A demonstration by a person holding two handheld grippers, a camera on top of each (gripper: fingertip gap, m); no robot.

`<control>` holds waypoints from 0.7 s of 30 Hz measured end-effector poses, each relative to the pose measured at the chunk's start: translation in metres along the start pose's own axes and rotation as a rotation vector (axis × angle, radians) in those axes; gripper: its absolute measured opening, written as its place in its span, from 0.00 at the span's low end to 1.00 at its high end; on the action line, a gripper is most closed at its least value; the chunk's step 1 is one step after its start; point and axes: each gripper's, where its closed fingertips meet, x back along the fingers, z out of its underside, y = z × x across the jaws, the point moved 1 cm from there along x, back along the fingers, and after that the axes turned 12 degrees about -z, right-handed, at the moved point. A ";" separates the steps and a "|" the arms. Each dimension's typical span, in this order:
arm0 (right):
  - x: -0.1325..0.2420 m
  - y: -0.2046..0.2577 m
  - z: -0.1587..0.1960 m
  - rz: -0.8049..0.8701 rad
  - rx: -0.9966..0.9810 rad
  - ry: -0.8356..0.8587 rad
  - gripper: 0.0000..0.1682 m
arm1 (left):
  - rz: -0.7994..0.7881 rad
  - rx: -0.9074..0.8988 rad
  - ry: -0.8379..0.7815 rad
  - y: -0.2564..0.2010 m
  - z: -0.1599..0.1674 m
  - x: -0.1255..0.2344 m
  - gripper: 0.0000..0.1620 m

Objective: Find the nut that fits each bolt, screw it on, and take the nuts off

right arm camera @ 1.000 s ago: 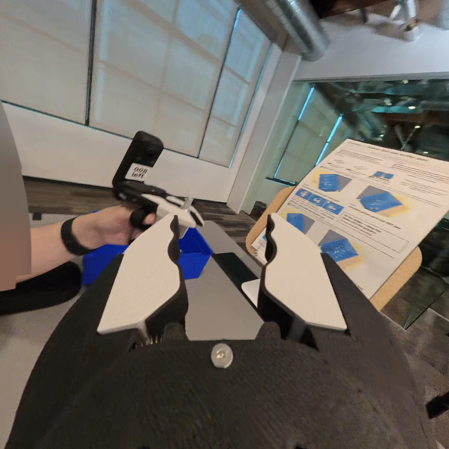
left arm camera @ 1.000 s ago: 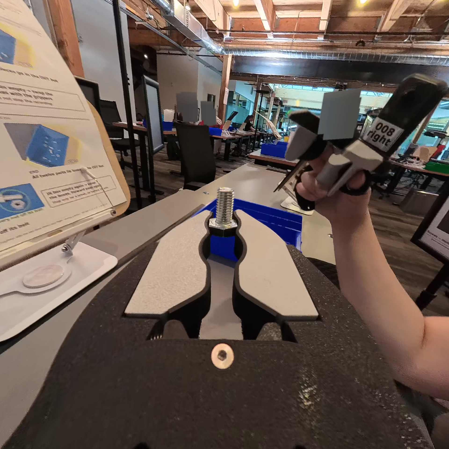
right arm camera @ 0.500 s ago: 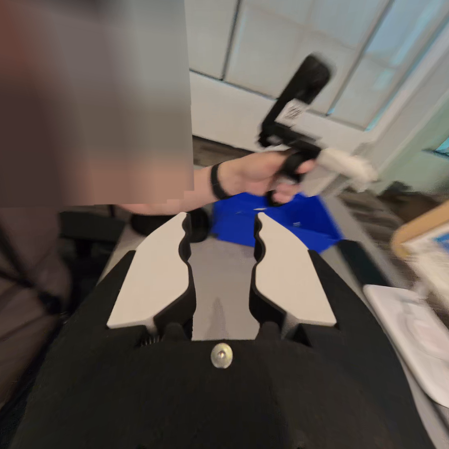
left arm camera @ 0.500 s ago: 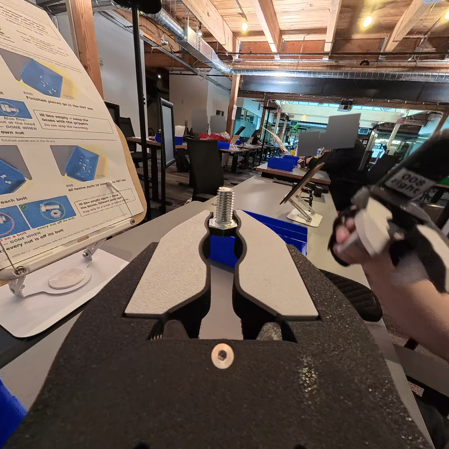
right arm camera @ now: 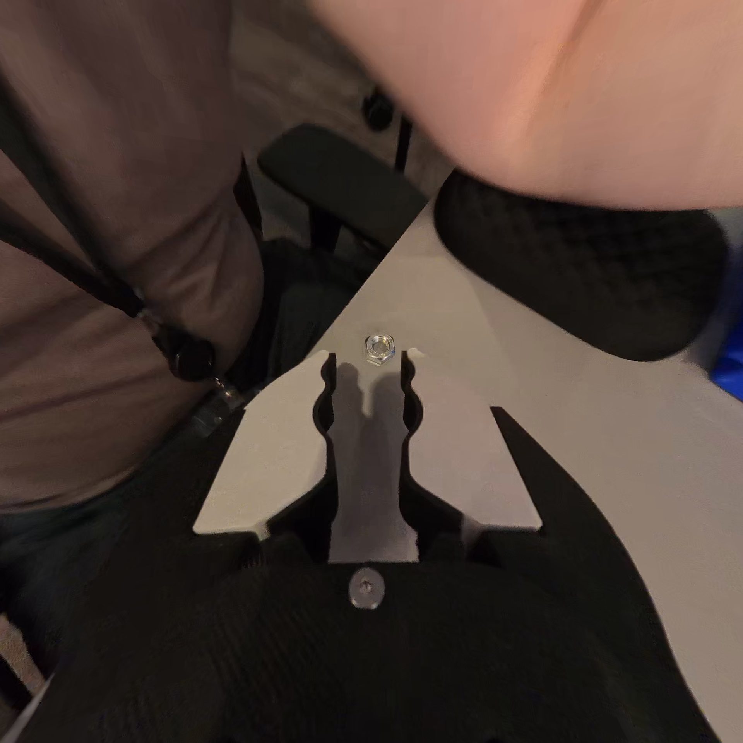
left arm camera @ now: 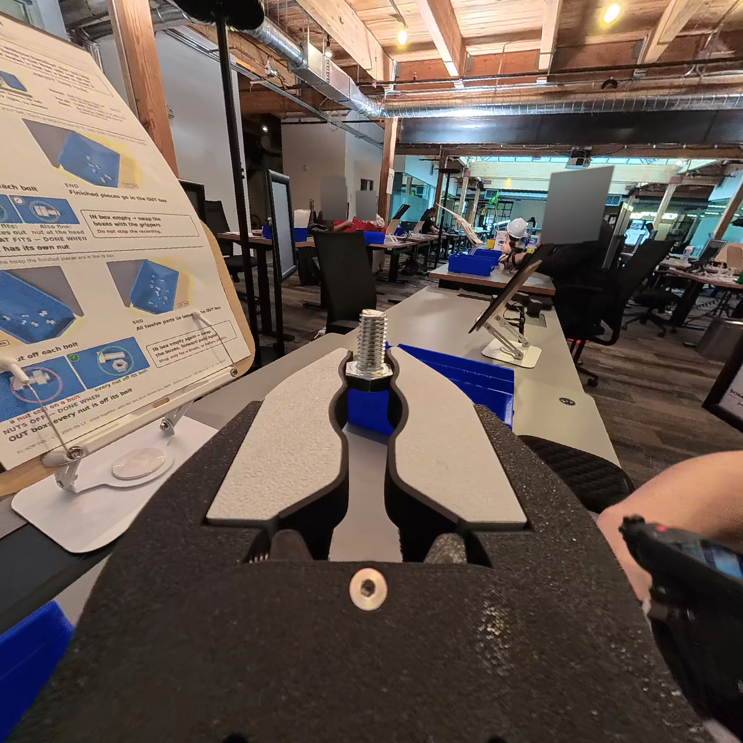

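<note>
nut [right arm camera: 379,350] just beyond parted right gripper [right arm camera: 369,354] tips

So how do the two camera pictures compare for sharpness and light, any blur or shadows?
Left wrist view: sharp and bright, wide-angle bending at the edges; the bolt in the left gripper is crisp. Right wrist view: dim, the person's arm and clothing smeared by motion, yet the nut on the table stays fairly clear; the right gripper casts finger shadows on the table.

left claw [left arm camera: 369,362] clamping upright bolt [left arm camera: 371,341], blue bin [left arm camera: 462,376]

Upright silver bolt [left arm camera: 372,341]; loose hex nut [right arm camera: 379,349] flat on table.
</note>
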 end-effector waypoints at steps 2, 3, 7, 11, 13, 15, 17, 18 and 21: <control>-0.014 -0.006 0.006 -0.020 0.020 0.060 0.19 | 0.000 0.003 -0.009 0.001 -0.003 0.002 0.09; -0.019 -0.009 0.007 -0.030 0.029 0.071 0.19 | 0.003 0.007 -0.012 0.001 -0.004 0.003 0.09; -0.030 -0.014 0.013 -0.076 0.030 0.153 0.18 | 0.014 0.005 -0.001 0.000 -0.004 0.004 0.09; -0.036 -0.015 0.016 -0.094 0.044 0.224 0.16 | 0.022 0.015 0.000 0.000 -0.004 0.004 0.09; -0.038 -0.015 0.016 -0.100 0.054 0.248 0.15 | 0.024 0.016 0.004 0.000 -0.003 0.003 0.09; -0.040 -0.015 0.017 -0.106 0.057 0.262 0.14 | 0.027 0.016 0.006 -0.002 -0.002 0.003 0.09; -0.041 -0.015 0.017 -0.109 0.049 0.262 0.14 | 0.031 0.011 0.010 -0.003 -0.001 0.002 0.09; -0.041 -0.015 0.017 -0.111 0.043 0.260 0.14 | 0.031 0.009 0.011 -0.004 -0.001 0.002 0.09; -0.041 -0.015 0.017 -0.123 0.026 0.255 0.13 | 0.035 0.007 0.018 -0.006 0.001 0.000 0.09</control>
